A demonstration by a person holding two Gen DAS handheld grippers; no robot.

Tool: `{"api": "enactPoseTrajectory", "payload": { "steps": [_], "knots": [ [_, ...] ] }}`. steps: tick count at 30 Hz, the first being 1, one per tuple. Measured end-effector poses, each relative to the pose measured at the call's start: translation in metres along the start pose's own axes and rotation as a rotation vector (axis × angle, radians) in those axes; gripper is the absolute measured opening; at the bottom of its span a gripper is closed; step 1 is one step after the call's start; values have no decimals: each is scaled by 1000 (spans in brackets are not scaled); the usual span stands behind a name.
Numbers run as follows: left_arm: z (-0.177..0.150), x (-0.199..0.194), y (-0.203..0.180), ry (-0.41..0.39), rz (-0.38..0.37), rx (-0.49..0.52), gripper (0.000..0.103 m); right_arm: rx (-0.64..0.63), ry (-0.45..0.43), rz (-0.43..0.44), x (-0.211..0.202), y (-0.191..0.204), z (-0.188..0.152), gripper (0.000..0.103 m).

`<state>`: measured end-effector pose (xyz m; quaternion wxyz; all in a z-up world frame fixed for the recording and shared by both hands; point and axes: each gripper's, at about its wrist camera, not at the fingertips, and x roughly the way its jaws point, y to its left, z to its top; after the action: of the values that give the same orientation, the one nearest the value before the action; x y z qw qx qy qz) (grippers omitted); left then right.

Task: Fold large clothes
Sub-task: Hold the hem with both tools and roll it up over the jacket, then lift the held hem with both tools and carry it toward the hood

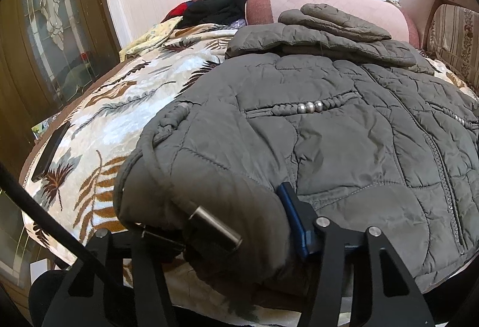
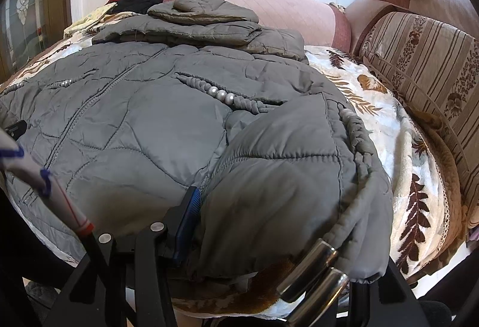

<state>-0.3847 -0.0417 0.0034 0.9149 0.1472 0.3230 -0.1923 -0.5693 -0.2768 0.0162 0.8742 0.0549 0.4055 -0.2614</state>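
Observation:
A large grey quilted jacket (image 1: 344,129) lies front up on a leaf-patterned blanket (image 1: 119,105), with its sleeves folded across the top (image 1: 323,30). My left gripper (image 1: 239,225) is shut on the jacket's bottom left hem corner, which bulges between the fingers; one blue pad (image 1: 295,219) shows. In the right wrist view the jacket (image 2: 149,123) fills the middle. My right gripper (image 2: 254,231) is shut on the bottom right hem corner, lifted and folded over, with a blue pad (image 2: 188,216) visible. Metal drawstring ends (image 2: 314,276) hang by the hem.
A pink bolster (image 1: 329,7) and dark clothes (image 1: 215,8) lie at the bed's far end. A striped sofa cushion (image 2: 419,72) runs along the right. A dark phone (image 1: 49,147) lies on the blanket's left edge. A glass-panelled door (image 1: 51,27) stands left.

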Motion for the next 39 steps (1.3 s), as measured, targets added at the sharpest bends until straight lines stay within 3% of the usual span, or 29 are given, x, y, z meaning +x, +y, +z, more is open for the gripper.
{"api": "enactPoseTrajectory", "payload": {
  "steps": [10, 15, 31, 39],
  "knots": [
    [0, -2, -2, -10, 3, 10, 47, -6, -3, -7, -1, 2, -1, 56],
    [0, -3, -2, -10, 4, 11, 47, -19, -17, -9, -4, 4, 0, 48],
    [1, -3, -2, -13, 4, 11, 46, -18, -26, -6, -5, 1, 1, 43],
    [4, -6, -2, -15, -2, 7, 41, -8, -55, 1, -14, -3, 2, 37]
  ]
}}
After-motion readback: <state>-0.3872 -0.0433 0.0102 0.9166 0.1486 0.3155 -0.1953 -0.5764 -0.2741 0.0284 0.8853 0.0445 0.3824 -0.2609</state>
